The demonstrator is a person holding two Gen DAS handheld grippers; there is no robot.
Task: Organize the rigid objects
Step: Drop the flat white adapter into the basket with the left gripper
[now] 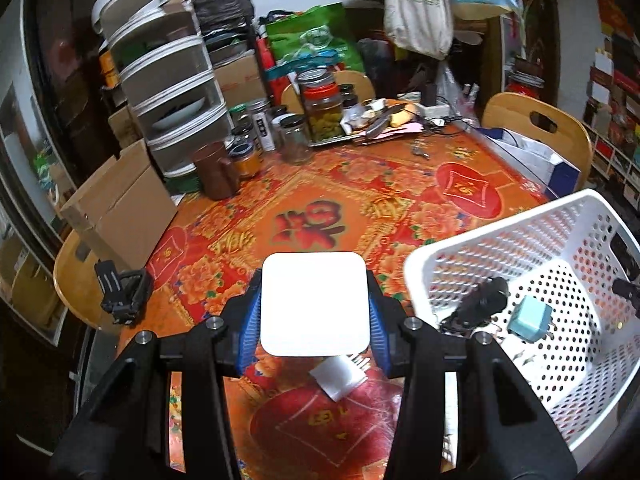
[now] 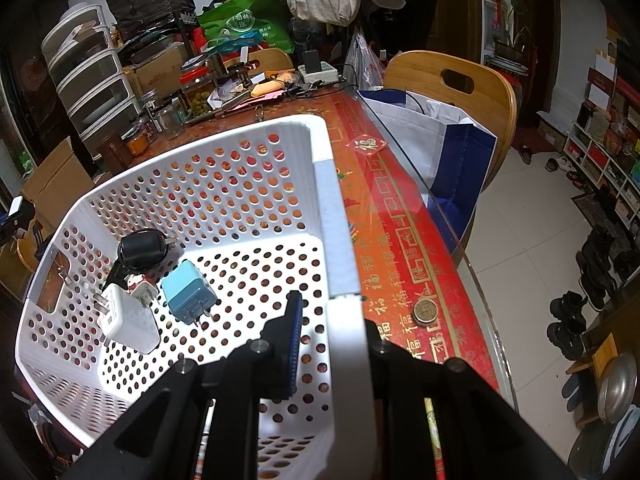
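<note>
My left gripper point(image 1: 314, 294) is shut on a flat white square device point(image 1: 314, 304), held above the red patterned tablecloth point(image 1: 320, 200) with its blue pads point(image 1: 250, 320) on either side. A small white charger point(image 1: 340, 376) lies on the cloth just below it. To the right stands the white perforated basket point(image 1: 520, 240), holding a black adapter point(image 1: 480, 304) and a teal charger point(image 1: 530, 320). My right gripper point(image 2: 332, 344) is shut on the basket's side wall point(image 2: 336, 220), one finger point(image 2: 292, 340) inside. The basket holds a black adapter point(image 2: 140, 248), a teal charger point(image 2: 188, 292) and a white charger point(image 2: 128, 320).
Jars point(image 1: 320, 108), a plastic drawer tower point(image 1: 168, 80) and a cardboard box point(image 1: 120, 204) crowd the table's far left. A black gadget point(image 1: 120, 292) sits at the left edge. A coin point(image 2: 425, 311) lies near the glass table edge. Wooden chairs point(image 2: 452, 80) and a white-blue bag point(image 2: 440, 148) stand beside.
</note>
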